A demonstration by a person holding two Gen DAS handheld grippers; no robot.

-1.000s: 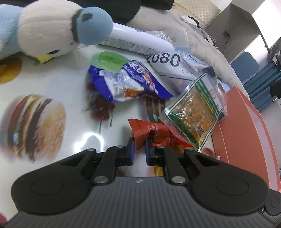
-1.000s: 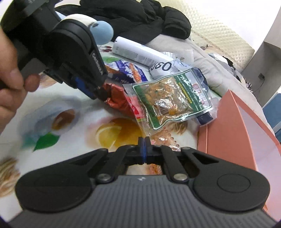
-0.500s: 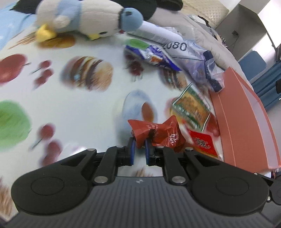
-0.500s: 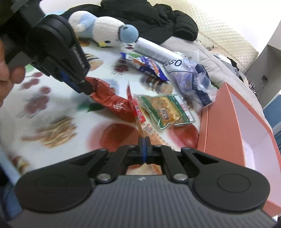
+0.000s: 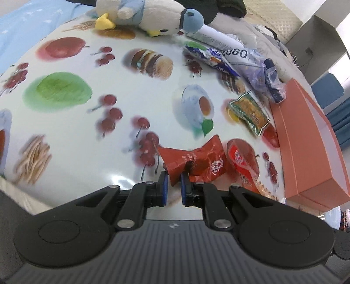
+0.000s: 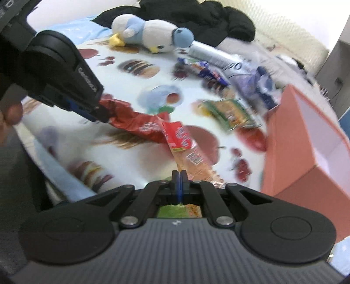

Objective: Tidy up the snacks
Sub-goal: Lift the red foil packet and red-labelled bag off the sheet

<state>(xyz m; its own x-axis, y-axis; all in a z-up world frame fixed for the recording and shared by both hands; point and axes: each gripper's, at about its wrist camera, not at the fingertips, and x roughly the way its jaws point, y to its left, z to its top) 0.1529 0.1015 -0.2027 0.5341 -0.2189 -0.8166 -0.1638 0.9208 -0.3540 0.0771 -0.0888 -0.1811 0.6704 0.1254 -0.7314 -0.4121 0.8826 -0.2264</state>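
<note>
A: Left gripper [image 5: 174, 184]?
B: Clamped on the twisted end of a crumpled red wrapper [image 5: 196, 162], lifted clear above the tablecloth [image 5: 91, 135]. Same grip visible from the right wrist view, left gripper [image 6: 96, 113] pinching the red wrapper [image 6: 129, 120], thumb [image 6: 13, 113] of the person at the left edge

A: Right gripper [image 6: 179, 182]?
B: Pads pressed together on the bottom edge of a thin packet [image 6: 188, 150], red on top, clear with orange contents below. Packet [image 5: 242, 161] hanging just right of the red wrapper in the left wrist view, tips nearly touching; contact hard to tell

A: Rest of the snacks?
B: Green packet [image 5: 249, 113] flat on the cloth, just beside the orange box [image 5: 306, 139]. Blue-and-white bag [image 5: 210, 58] further back, next to a crumpled clear bag [image 5: 258, 72] and a white tube [image 5: 216, 38]. Box open on top, pale inside [image 6: 317, 122], near wall facing the held packet

A: Anything else?
B: Plush bird [image 5: 144, 15] lying on its side at the far edge, black jacket [image 6: 196, 19] behind it. Right wrist view blurred, print on packets unreadable
</note>
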